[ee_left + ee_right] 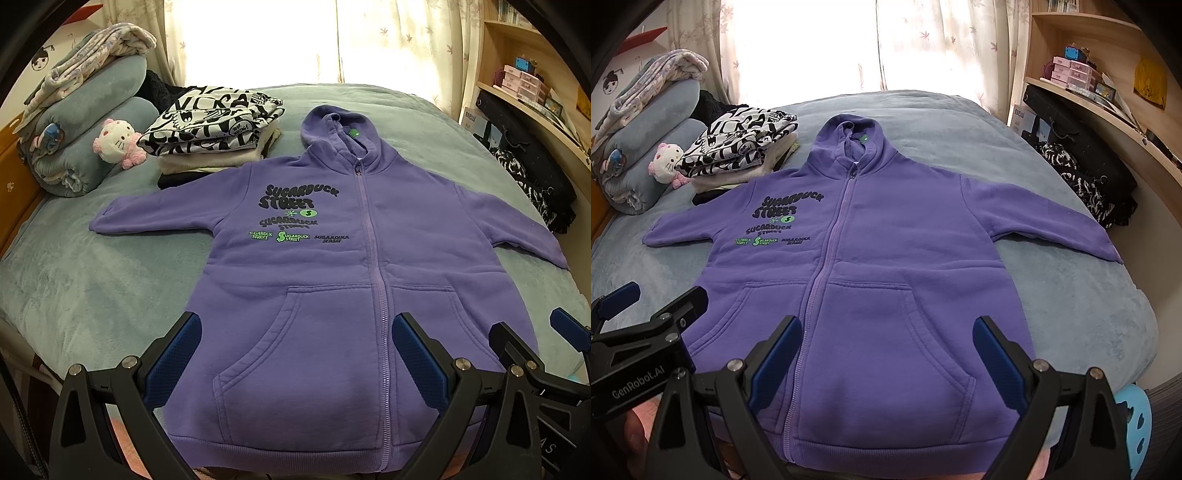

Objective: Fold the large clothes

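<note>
In the left wrist view, a purple zip-up hoodie [332, 258] lies flat and face up on a grey-blue bedspread [92, 288], zipped closed, hood toward the window and both sleeves spread out to the sides. The left gripper [295, 354] hangs above the hoodie's hem over the left kangaroo pocket, its blue-padded jaws spread wide with nothing between them. The right gripper [535, 339] shows at the lower right edge, its jaws also apart. Beyond the left sleeve sits a stack of folded clothes [218, 136] topped by a black-and-white print, with a white cat plush [116, 142] beside it, leaning on rolled blankets [85, 122].

In the right wrist view, the hoodie [871, 266] fills the middle of the bedspread [1071, 295]. The right gripper [886, 350] hangs over the hem near the right pocket, jaws wide and empty. The left gripper [646, 302] enters from the left edge, jaws parted. A wooden shelf [1108, 92] stands at the right.
</note>
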`<action>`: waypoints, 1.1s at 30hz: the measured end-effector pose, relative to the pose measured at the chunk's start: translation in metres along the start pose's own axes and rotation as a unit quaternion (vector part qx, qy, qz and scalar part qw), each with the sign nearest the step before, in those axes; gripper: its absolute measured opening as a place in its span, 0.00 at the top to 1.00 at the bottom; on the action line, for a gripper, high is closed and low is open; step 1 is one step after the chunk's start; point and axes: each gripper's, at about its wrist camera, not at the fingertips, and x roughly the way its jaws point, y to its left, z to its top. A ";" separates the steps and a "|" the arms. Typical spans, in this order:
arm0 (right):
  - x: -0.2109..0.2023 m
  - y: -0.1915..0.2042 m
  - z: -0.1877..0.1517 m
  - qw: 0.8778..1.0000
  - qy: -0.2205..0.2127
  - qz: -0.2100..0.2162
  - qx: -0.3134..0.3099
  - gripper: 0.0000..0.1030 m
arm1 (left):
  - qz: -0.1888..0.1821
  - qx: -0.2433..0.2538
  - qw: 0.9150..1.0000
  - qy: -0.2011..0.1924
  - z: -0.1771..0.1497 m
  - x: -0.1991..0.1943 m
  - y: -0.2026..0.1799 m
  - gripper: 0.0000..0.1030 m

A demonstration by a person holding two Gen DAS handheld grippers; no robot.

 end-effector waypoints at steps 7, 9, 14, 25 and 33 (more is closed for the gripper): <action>0.002 0.001 -0.002 1.000 0.002 0.001 0.002 0.08 | 0.001 0.001 1.000 0.002 -0.001 0.000 -0.001 0.01; 0.003 0.000 -0.002 1.000 0.003 0.001 0.003 0.08 | 0.001 0.001 1.000 0.004 -0.001 0.001 0.000 0.01; 0.004 0.000 -0.003 1.000 0.004 0.003 0.004 0.08 | 0.003 0.003 1.000 0.007 -0.001 0.006 -0.002 0.01; 0.008 0.005 0.007 1.000 -0.020 0.010 -0.004 0.08 | -0.008 0.015 1.000 0.004 0.018 0.011 -0.012 0.02; 0.007 -0.011 0.037 0.999 -0.044 0.006 -0.002 0.08 | -0.018 0.030 0.999 -0.012 0.049 0.013 -0.030 0.04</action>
